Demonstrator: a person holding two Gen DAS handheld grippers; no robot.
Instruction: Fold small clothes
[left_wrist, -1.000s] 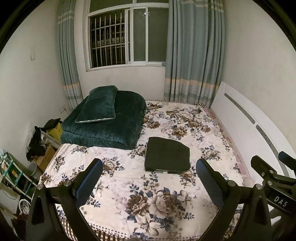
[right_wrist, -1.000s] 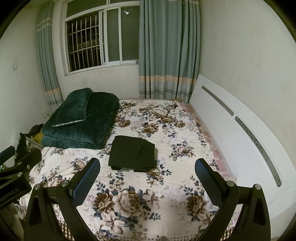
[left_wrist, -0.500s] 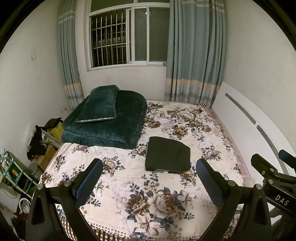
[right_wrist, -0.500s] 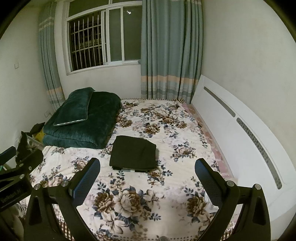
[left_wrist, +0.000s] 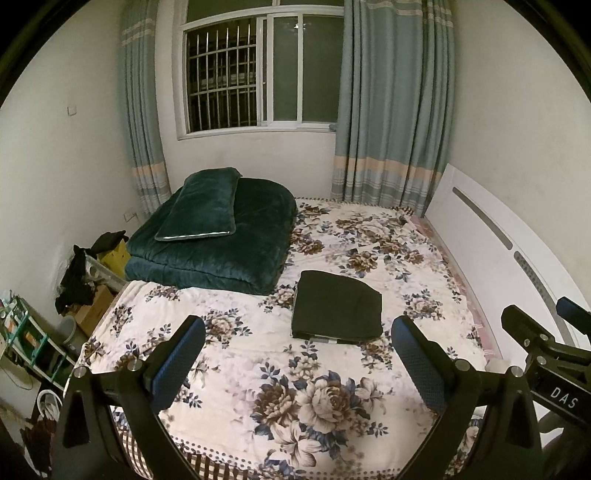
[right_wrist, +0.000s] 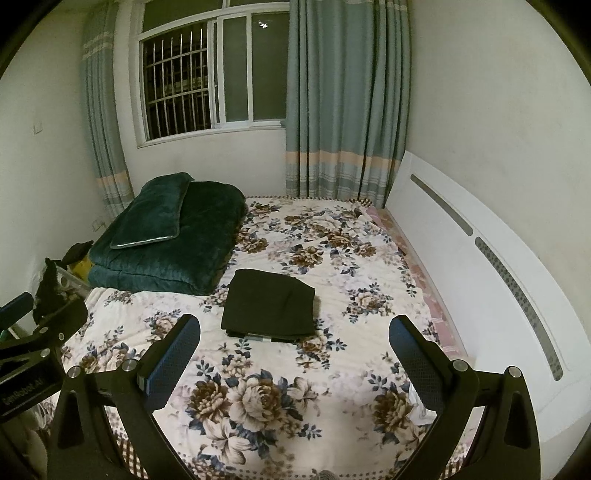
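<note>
A dark folded garment (left_wrist: 336, 304) lies flat on the floral bedsheet (left_wrist: 236, 332) in the middle of the bed; it also shows in the right wrist view (right_wrist: 269, 302). My left gripper (left_wrist: 297, 363) is open and empty, held above the near part of the bed, well short of the garment. My right gripper (right_wrist: 293, 363) is open and empty too, at about the same distance. The right gripper's body shows at the right edge of the left wrist view (left_wrist: 546, 339); the left gripper's body shows at the left edge of the right wrist view (right_wrist: 33, 339).
A folded dark green quilt (left_wrist: 221, 240) with a green pillow (left_wrist: 201, 203) on top sits at the bed's far left. A white headboard (left_wrist: 491, 251) runs along the right. Boxes and clutter (left_wrist: 85, 280) stand on the floor left of the bed. A window and curtains (left_wrist: 391, 103) are behind.
Both grippers have drifted slightly, so the views shift a little. The garment has not moved and both grippers stay open.
</note>
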